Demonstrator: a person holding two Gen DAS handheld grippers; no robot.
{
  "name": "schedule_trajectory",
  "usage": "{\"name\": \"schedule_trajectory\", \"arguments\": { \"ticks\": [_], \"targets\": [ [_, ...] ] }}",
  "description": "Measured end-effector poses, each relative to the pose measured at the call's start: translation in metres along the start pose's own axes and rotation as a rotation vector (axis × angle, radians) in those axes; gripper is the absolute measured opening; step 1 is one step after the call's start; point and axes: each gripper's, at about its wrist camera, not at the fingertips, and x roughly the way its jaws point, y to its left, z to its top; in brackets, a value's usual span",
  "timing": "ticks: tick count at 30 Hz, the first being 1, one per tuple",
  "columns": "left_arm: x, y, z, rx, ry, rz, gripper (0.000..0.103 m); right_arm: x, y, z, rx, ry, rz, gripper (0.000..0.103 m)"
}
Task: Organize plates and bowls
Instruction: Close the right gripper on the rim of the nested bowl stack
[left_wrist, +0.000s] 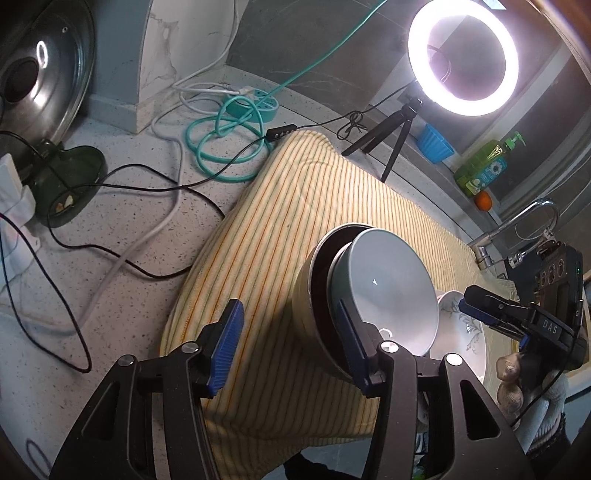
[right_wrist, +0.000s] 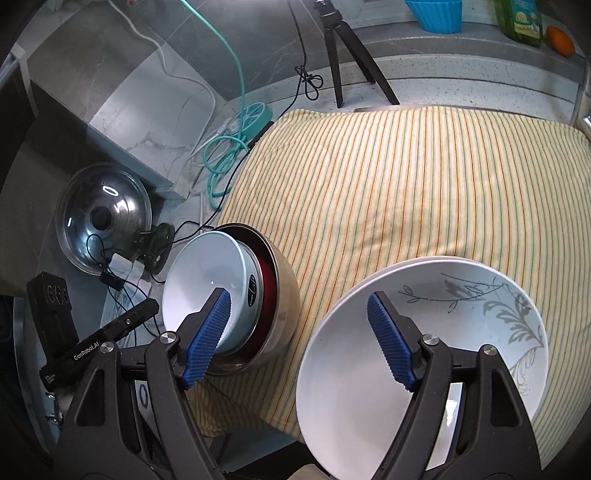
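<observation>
On the striped cloth (right_wrist: 388, 192) that covers the tabletop (left_wrist: 122, 236), you have two groups of dishes. Near the cloth's front left edge sits a steel bowl (right_wrist: 284, 291), tilted, with a dark red bowl (right_wrist: 266, 275) nested inside it and a pale blue bowl (right_wrist: 201, 280) nested inside that. Just to the right of that stack, at the cloth's front edge, a white bowl with a grey leaf pattern (right_wrist: 424, 350) rests on a white plate (right_wrist: 369, 280) whose rim shows behind it.

Your left tool (left_wrist: 291, 347) is spread wide; its right finger pad lies against or just in front of the pale blue bowl's rim, contact cannot be told, and the left pad stands over bare cloth. Your right tool (right_wrist: 299, 339) is also spread wide, holding nothing; its right pad hangs over the patterned bowl's hollow and its left pad sits in front of the pale blue bowl.

Beyond the cloth's far edge stand a lit ring light (left_wrist: 463, 57) on a tripod (right_wrist: 347, 55), a teal power strip (left_wrist: 255, 105) with coiled cable, a blue cup (left_wrist: 436, 144), and a green soap bottle (left_wrist: 484, 164). Left of the cloth, a glass pot lid (right_wrist: 103, 218) leans upright.
</observation>
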Motion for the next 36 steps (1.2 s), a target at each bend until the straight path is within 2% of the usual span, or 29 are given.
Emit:
{"name": "schedule_trajectory", "arguments": {
  "ticks": [2, 5, 7, 11, 19, 24, 31, 36],
  "targets": [
    [0.001, -0.001, 0.0, 0.0, 0.003, -0.004, 0.039, 0.002, -0.001, 0.0, 0.005, 0.002, -0.002, 0.078],
    [0.004, 0.0, 0.0, -0.003, 0.017, -0.02, 0.028, 0.007, -0.001, -0.002, 0.019, 0.019, 0.011, 0.062],
    [0.006, -0.001, -0.001, -0.002, 0.021, -0.024, 0.022, 0.011, 0.0, -0.003, 0.019, 0.033, 0.019, 0.057],
    [0.008, -0.004, 0.001, 0.004, 0.029, -0.031, 0.021, 0.017, 0.002, -0.005, 0.011, 0.046, 0.021, 0.048],
    [0.015, -0.005, 0.003, 0.002, 0.043, -0.036, 0.016, 0.025, 0.007, -0.005, -0.009, 0.061, 0.014, 0.04],
    [0.018, -0.003, 0.003, -0.005, 0.052, -0.038, 0.013, 0.032, 0.008, -0.005, -0.011, 0.08, 0.013, 0.03],
    [0.024, -0.005, 0.004, -0.004, 0.07, -0.049, 0.012, 0.043, 0.01, -0.006, -0.012, 0.102, 0.01, 0.025],
    [0.027, -0.007, 0.004, -0.007, 0.077, -0.055, 0.01, 0.048, 0.014, -0.006, -0.029, 0.114, 0.014, 0.016]
  ]
}}
